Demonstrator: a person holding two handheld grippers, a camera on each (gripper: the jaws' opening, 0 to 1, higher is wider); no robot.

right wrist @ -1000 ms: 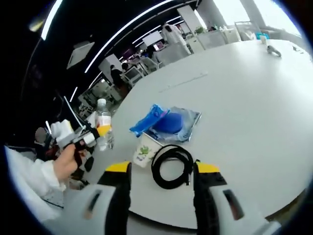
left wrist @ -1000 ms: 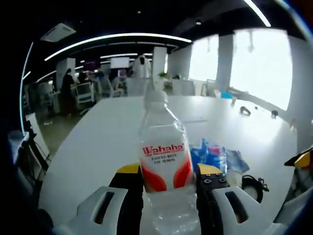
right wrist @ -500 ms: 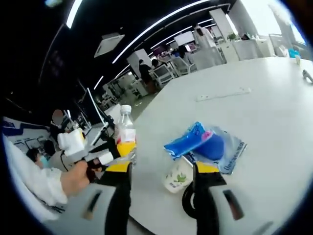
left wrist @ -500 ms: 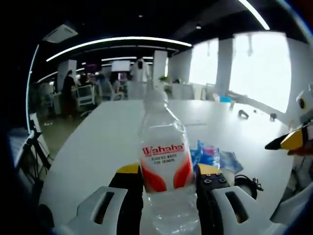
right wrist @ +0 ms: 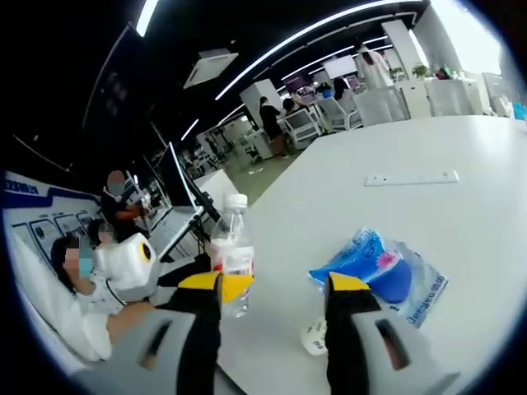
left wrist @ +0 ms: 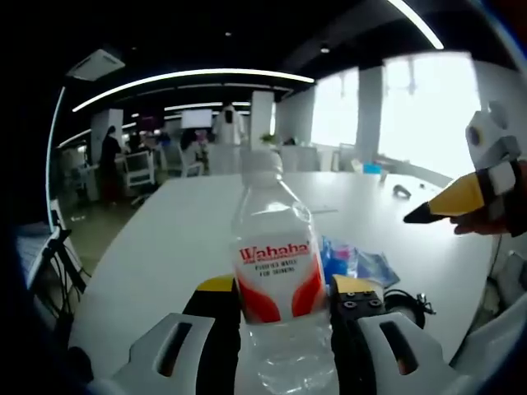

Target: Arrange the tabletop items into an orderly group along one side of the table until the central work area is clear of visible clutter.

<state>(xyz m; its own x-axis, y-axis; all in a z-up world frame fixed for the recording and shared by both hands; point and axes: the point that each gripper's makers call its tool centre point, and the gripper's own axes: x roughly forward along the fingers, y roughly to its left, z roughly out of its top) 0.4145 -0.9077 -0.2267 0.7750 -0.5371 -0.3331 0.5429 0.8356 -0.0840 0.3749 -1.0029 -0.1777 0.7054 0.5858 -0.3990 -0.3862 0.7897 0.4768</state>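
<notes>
I am gripping the water bottle (left wrist: 276, 271) at lower centre of the left gripper view, my left claw (left wrist: 284, 298) clamped across its label. My right claw (right wrist: 274, 292) is hanging open and empty at the bottom of its view. The grip is sitting mid-body on soft plastic, so the bottle could slip or tip on set-down. The blue packets (right wrist: 380, 270), paper cup (right wrist: 314, 336) and cable (left wrist: 412, 304) are lying just beyond. Since a second ago, the right claw has lifted away from the cable.
</notes>
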